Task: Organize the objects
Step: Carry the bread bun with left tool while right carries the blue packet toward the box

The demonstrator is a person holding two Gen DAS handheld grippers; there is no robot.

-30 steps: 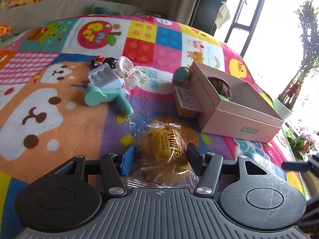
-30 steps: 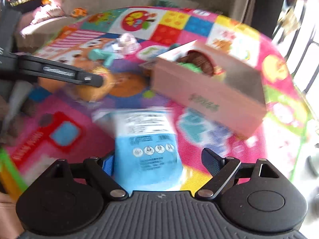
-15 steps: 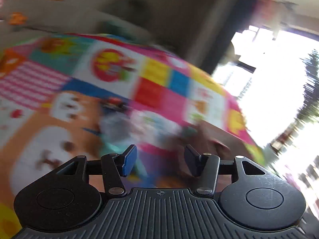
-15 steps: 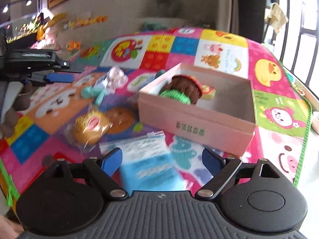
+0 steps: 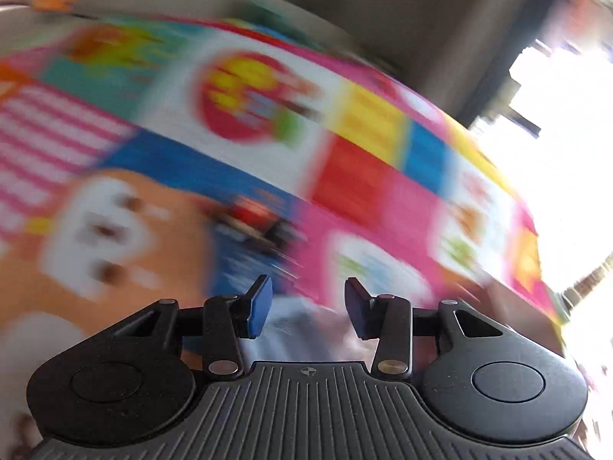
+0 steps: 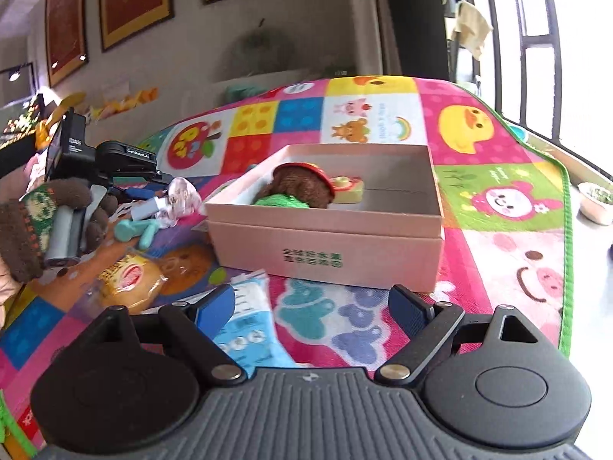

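The pink box (image 6: 325, 257) is matt cardboard, smooth-sided. The play mat (image 6: 498, 237) under it has a finely woven, printed surface. The bun (image 6: 128, 281) sits in glossy, crinkled clear plastic wrap; the blue packet (image 6: 249, 329) looks like smooth film. The brown toy (image 6: 302, 188) in the box is fuzzy plush. A hand (image 6: 42, 222) wears a knitted woollen glove.

Your right gripper (image 6: 312, 306) has a ribbed grey body, black round-capped arms with silver screws and blue pads (image 6: 212, 308); a brown knitted glove (image 6: 23, 226) is to its left.
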